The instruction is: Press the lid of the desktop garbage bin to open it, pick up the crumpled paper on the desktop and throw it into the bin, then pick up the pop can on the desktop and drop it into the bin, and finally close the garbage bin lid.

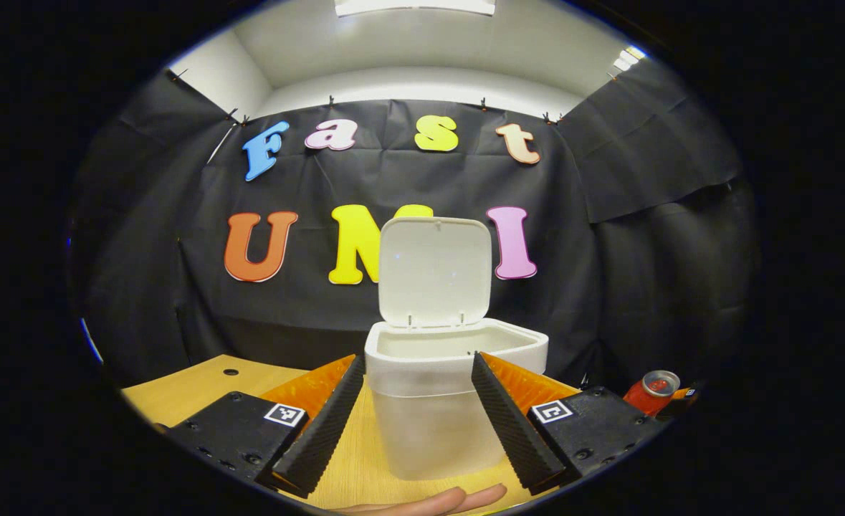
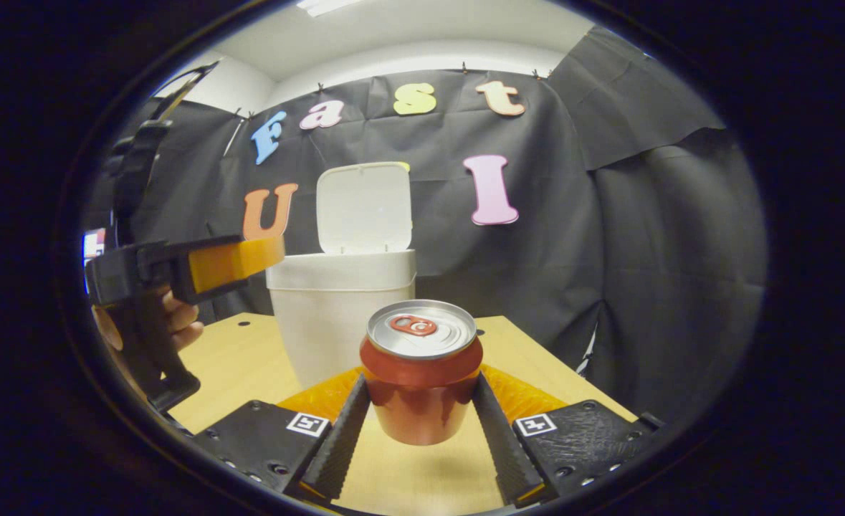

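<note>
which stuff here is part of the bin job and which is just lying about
Part of the job: garbage bin, its raised lid, pop can clamped in the right gripper, open left gripper.

Just there: wooden table, black cloth wall.

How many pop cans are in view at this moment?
1. The pop can sits between the right claw's fingers, apparently lifted off the desk, in front of the open bin. The left gripper view shows the same can at right.

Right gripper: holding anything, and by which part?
Yes. The right gripper is shut on the pop can, one finger on each side of its lower body, can upright. The left gripper is open, holding nothing, facing the bin.
</note>
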A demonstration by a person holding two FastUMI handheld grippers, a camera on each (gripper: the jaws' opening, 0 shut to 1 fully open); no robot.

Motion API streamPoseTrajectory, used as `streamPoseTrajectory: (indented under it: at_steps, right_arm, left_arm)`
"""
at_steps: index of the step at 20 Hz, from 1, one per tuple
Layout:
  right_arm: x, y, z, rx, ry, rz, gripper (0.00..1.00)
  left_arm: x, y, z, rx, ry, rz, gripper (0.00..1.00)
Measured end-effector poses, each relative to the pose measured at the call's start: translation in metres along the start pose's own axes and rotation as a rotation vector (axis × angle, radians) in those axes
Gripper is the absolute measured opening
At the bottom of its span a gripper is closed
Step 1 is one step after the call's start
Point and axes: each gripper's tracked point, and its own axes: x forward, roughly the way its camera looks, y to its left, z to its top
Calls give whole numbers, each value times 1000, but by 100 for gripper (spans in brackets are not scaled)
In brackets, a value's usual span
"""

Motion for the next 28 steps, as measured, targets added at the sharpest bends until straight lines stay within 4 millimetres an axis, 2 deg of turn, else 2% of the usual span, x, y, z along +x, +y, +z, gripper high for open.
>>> streamPoseTrajectory:
  at_steps: [4, 7, 9, 12, 17, 19, 22, 24, 28]
  right_arm:
    - [-15, -1, 28, -2, -46, -17, 79]
    - [-25, 4, 51, -31, -97, -30, 80]
    - [-27, 10, 63, -40, -118, -37, 80]
    - [-29, 31, 85, -64, -125, -25, 79]
    - [-27, 60, 133, -102, -202, 12, 79]
    - [-23, 70, 146, -103, -206, 37, 80]
    - [-11, 79, 169, -123, -210, 47, 80]
    - [0, 85, 186, -139, -217, 48, 78]
    - [26, 97, 220, -132, -234, 39, 78]
  left_arm:
    - [-19, 35, 12, 3, -25, 57, 97]
    - [-30, 58, 5, 22, -8, 112, 97]
    - [-36, 66, 7, 23, -11, 121, 97]
    - [-46, 91, 6, 35, 2, 166, 97]
    - [-53, 113, 0, 1, 30, 200, 97]
    - [-55, 116, 2, 23, 23, 219, 97]
    - [-53, 106, 0, 34, 28, 199, 97]
    - [-53, 98, -1, 35, 29, 178, 97]
    - [-60, 101, 3, 55, 16, 184, 97]
